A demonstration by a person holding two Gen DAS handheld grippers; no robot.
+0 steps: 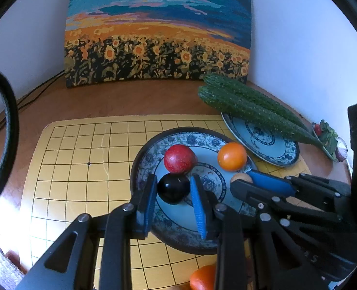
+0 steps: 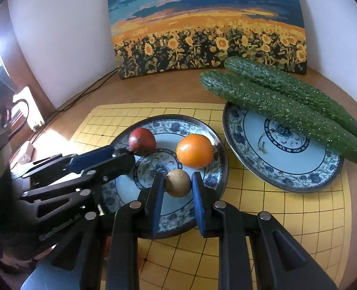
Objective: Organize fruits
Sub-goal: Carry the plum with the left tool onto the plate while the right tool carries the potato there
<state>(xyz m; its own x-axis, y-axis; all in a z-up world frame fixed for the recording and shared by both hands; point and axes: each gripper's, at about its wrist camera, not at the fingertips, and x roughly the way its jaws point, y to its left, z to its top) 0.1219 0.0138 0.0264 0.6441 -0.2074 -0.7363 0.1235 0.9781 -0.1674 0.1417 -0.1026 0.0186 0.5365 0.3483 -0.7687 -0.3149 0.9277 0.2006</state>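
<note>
Fruits go two at a time: left gripper (image 1: 173, 188) clamps the dark plum (image 1: 173, 188), right gripper (image 2: 177, 183) the small brown fruit (image 2: 177, 183). Round, smooth-skinned and probably bruisable, so pads belong across the widest middle.

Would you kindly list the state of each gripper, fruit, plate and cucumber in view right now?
left gripper: shut on the black plum
right gripper: shut on the brown fruit
red fruit: lying loose on the near plate
orange fruit: lying loose on the near plate
far plate: carrying two cucumbers lying across its rim
</note>
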